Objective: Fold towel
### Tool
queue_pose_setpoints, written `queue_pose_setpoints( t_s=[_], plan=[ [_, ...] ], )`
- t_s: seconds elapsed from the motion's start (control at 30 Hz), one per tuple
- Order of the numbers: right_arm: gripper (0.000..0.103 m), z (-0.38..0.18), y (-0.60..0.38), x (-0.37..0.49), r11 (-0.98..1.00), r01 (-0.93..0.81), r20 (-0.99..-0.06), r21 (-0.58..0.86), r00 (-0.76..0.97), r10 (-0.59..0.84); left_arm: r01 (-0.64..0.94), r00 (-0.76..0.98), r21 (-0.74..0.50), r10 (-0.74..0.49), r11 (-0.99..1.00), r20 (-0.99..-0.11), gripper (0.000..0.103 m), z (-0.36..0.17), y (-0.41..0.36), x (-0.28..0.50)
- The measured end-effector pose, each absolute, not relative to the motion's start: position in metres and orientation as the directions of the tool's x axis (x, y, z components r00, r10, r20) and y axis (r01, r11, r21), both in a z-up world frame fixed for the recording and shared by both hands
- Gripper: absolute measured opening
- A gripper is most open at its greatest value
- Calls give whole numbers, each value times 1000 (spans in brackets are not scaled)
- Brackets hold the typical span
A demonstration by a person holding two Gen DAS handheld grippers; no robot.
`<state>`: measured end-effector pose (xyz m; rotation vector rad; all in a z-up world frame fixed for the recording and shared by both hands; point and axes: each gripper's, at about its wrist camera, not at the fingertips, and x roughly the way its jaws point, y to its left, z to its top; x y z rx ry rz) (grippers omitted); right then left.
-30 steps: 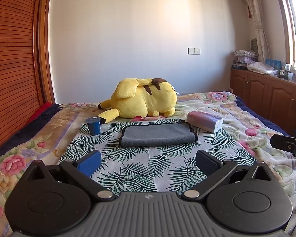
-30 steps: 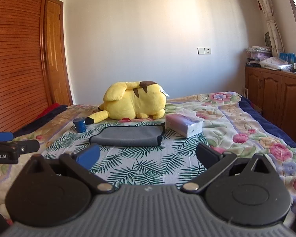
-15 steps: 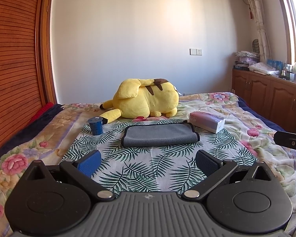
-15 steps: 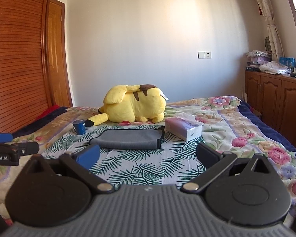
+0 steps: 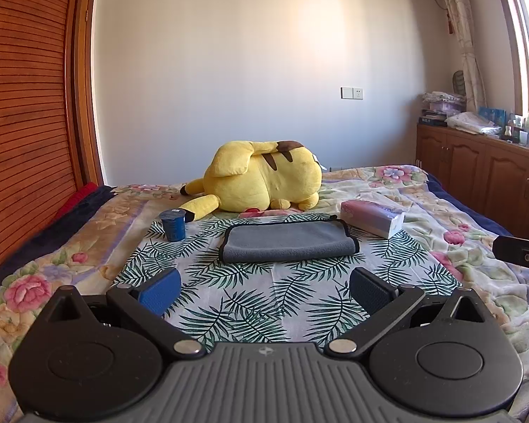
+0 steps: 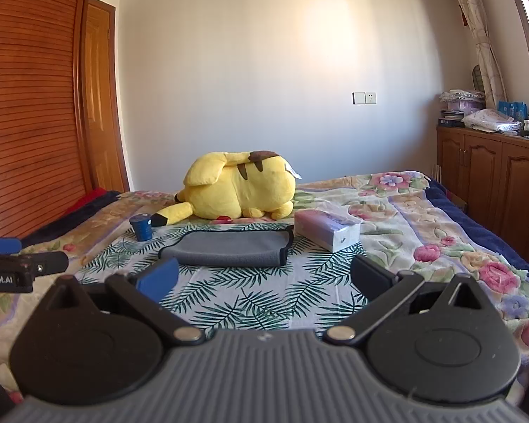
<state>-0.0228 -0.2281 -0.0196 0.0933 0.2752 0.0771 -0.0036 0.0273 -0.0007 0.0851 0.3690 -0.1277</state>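
Observation:
A grey towel with black trim [image 5: 287, 241] lies folded flat on the palm-leaf cloth [image 5: 264, 303] on the bed; it also shows in the right wrist view [image 6: 229, 248]. My left gripper [image 5: 264, 290] is open and empty, held well back from the towel. My right gripper [image 6: 262, 280] is open and empty, also short of the towel. Part of the right gripper [image 5: 522, 252] shows at the right edge of the left wrist view, and part of the left gripper [image 6: 14, 264] at the left edge of the right wrist view.
A yellow plush toy [image 5: 261, 179] lies behind the towel. A blue cup [image 5: 172, 225] stands to the towel's left and a tissue pack [image 5: 372, 218] lies to its right. Wooden cabinets [image 5: 483, 176] line the right wall; a wooden wardrobe [image 5: 24, 123] stands left.
Both grippers have drawn back and tilted slightly up, so the towel sits a little farther away in both views. Both stay open.

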Motion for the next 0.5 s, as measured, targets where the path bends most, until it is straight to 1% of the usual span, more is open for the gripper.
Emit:
queue_pose_setpoints(
  t_s=[0.5],
  plan=[
    [103, -20, -229, -23, 992, -61, -269, 106, 959, 88, 140, 924, 60, -109, 988, -368, 87, -2, 28, -4]
  ],
)
